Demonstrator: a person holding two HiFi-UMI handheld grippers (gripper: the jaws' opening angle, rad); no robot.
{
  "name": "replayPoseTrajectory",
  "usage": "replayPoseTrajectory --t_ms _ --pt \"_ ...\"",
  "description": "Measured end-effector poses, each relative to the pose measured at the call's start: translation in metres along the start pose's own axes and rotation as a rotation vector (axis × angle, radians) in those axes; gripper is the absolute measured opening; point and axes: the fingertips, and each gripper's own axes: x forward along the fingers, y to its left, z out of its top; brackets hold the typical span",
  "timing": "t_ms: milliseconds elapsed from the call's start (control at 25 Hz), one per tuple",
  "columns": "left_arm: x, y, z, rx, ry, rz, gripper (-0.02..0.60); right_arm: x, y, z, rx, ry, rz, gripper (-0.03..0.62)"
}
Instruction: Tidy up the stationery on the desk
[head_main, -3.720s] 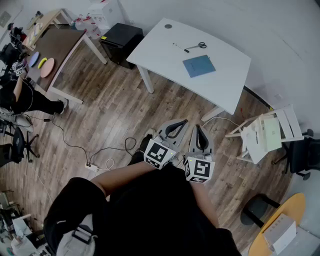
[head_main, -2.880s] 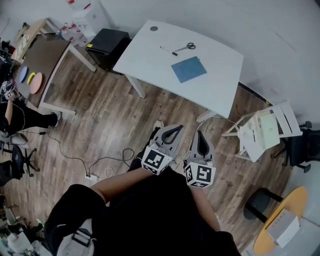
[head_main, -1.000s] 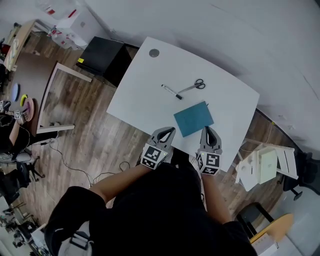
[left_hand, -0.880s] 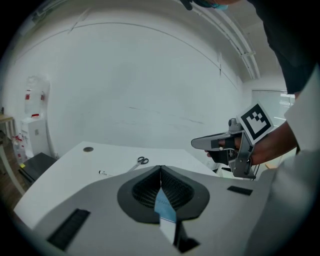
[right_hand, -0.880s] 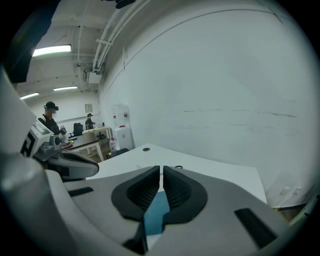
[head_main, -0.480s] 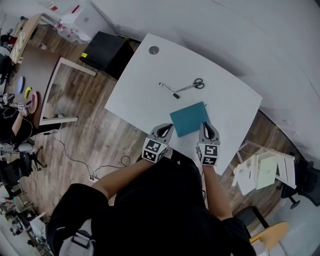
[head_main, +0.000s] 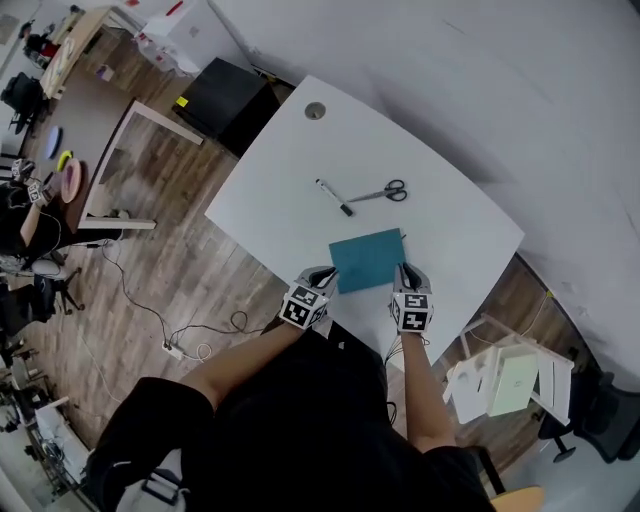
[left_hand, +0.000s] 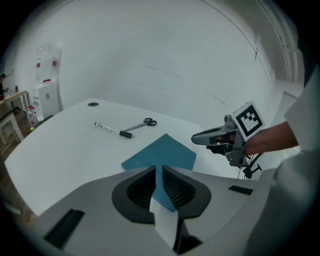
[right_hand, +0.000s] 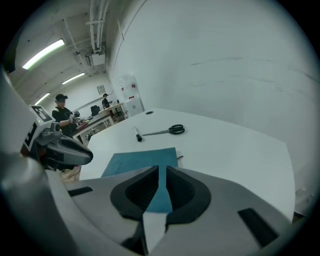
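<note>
White desk (head_main: 290, 150), wood floor below. Notebook (head_main: 367, 260) lies flat near the front edge. Marker (head_main: 333, 196) and scissors (head_main: 382, 192) lie beyond it, close together. Left hand-held gripper (head_main: 326, 272) is off the notebook's left corner, right hand-held gripper (head_main: 405, 269) beside its right edge. Both have jaws together, nothing held.

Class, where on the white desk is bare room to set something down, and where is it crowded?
Bare: the desk's left stretch between cable hole and marker, and the right end beyond the scissors. Crowded: near edge around the blue notebook.
</note>
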Motion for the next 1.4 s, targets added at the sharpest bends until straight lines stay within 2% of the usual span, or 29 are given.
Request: replayPoseTrajectory --t_ms 80,200,480,840,960,1120,1400 --pt "0.010 -0.002 -0.011 -0.019 0.042 -0.028 0.077 0.009 -0.006 -0.011 -0.006 0.047 0.030 0.040" --pt "0.021 0.001 -0.019 -0.077 0.078 -0.029 0.117 0.018 -0.016 -0.016 -0.017 0.087 0.065 0.110" --pt "0.027 0.015 -0.038 -0.211 0.137 0.064 0.144 0.029 -0.021 -0.030 -0.013 0.126 0.100 0.121" --pt "0.040 0.015 -0.056 -0.317 0.200 0.122 0.161 0.032 -0.017 -0.035 0.007 0.138 0.117 0.123" --pt "0.036 0.015 -0.059 -0.322 0.189 0.134 0.161 0.030 -0.014 -0.037 0.008 0.135 0.112 0.121" --pt "0.036 0.013 -0.058 -0.326 0.185 0.093 0.161 0.028 -0.011 -0.039 0.023 0.134 0.097 0.121" --pt "0.038 0.014 -0.056 -0.237 0.194 0.036 0.161 0.023 -0.012 -0.045 0.034 0.157 0.055 0.121"
